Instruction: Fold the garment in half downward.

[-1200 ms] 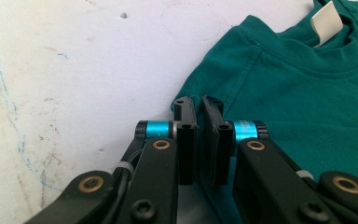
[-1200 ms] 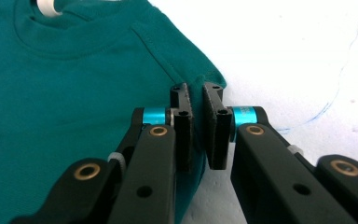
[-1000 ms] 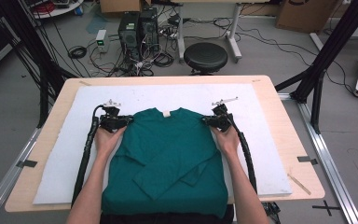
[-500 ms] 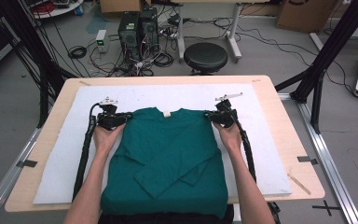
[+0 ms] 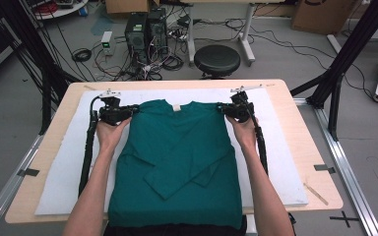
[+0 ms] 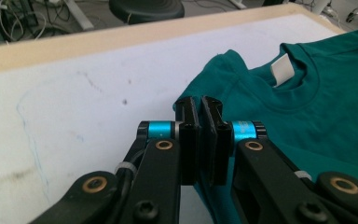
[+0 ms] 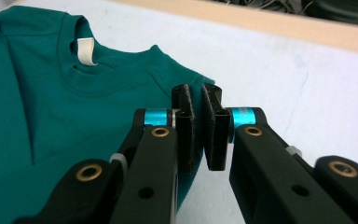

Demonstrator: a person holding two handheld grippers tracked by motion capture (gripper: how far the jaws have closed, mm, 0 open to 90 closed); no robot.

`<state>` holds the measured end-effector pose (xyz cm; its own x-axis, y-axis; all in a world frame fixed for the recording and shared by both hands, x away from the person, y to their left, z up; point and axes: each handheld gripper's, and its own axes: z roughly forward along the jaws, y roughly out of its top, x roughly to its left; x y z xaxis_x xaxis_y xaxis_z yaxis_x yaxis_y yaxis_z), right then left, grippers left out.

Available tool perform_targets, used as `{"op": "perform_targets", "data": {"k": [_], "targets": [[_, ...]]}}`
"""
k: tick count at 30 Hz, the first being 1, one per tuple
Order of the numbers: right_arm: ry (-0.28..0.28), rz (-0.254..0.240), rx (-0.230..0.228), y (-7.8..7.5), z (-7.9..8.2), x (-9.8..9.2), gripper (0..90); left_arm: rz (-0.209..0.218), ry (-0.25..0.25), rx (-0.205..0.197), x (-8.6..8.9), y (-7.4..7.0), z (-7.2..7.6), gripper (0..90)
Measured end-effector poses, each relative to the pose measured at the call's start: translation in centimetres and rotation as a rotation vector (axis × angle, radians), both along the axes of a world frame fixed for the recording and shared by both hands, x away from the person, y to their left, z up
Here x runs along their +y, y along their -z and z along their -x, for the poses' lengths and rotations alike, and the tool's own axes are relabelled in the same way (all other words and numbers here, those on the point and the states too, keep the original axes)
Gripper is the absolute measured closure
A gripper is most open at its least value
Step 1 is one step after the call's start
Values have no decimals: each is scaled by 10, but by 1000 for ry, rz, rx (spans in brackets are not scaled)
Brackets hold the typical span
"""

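High view: folded sleeves on green shirt (image 5: 177, 162); claw views: white neck tag. Left claw (image 6: 199, 112) and right claw (image 7: 196, 100) both pinched on shirt shoulders

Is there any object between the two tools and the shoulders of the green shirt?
Nothing visible stands between. The left tool sits at one shoulder of the green shirt and the right tool at the other, jaws shut. Whether they pinch the fabric is unclear.

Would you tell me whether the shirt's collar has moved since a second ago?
Yes. The collar has moved toward the table's far edge, less white mat beyond it.
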<state>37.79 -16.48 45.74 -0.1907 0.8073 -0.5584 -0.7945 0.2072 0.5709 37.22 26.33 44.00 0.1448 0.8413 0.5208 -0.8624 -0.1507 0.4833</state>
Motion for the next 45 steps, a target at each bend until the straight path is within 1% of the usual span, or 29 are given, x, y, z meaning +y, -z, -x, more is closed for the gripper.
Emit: {"op": "perform_targets", "data": {"k": [2,4,7,9,11,12,14,17,19,22,23,25,26,28,30,32,34,35,36,37,39,42,45], "targets": [[-1,-2,-12,-2,7,0,856,3,4,-29,-1,-2,8,856],[-14,-11,-31,-3,13,-1,856,3,5,-39,-2,-3,15,856],[-35,-18,-48,-3,22,-4,856,-10,22,-63,-2,-4,24,857],[-49,-17,-49,-4,28,-6,856,-33,31,-94,-4,-3,30,857],[-56,-18,-72,-3,33,-6,856,-33,31,-117,-5,-3,35,856],[-57,-19,-85,-2,35,-7,855,-38,40,-131,-5,-3,36,856],[-60,-21,-92,0,37,-8,855,-40,70,-135,-4,-2,38,856],[-66,-22,-101,0,39,-11,855,-46,73,-145,-3,-1,39,856],[-78,-24,-103,1,40,-14,855,-50,74,-171,-2,1,41,857],[-85,-22,-127,3,42,-16,855,-68,86,-232,-2,5,47,856],[-90,-22,-134,3,43,-17,855,-66,84,-246,-2,6,48,856],[-101,-21,-145,4,45,-18,855,-68,102,-259,-1,7,51,856],[-101,-24,-151,5,46,-19,855,-70,119,-258,0,7,52,856],[-105,-22,-158,5,48,-20,855,-71,126,-266,0,7,54,856],[-109,-24,-167,6,51,-22,855,-77,123,-280,0,8,55,856],[-105,-20,-171,8,53,-23,854,-77,111,-277,-1,8,55,856],[-103,-16,-177,10,54,-23,854,-81,116,-281,-2,9,55,856],[-98,-15,-181,11,55,-22,854,-82,108,-283,-3,10,56,856],[-90,-15,-186,11,55,-22,853,-80,104,-279,-3,11,56,856],[-81,-13,-187,11,55,-21,853,-83,103,-266,-3,10,55,856],[-69,-6,-182,12,54,-21,852,-85,89,-248,-2,10,53,855],[-64,0,-159,12,47,-22,851,-92,70,-225,-1,10,48,854],[-62,17,-113,10,40,-23,850,-101,41,-190,-2,11,42,853]]}}
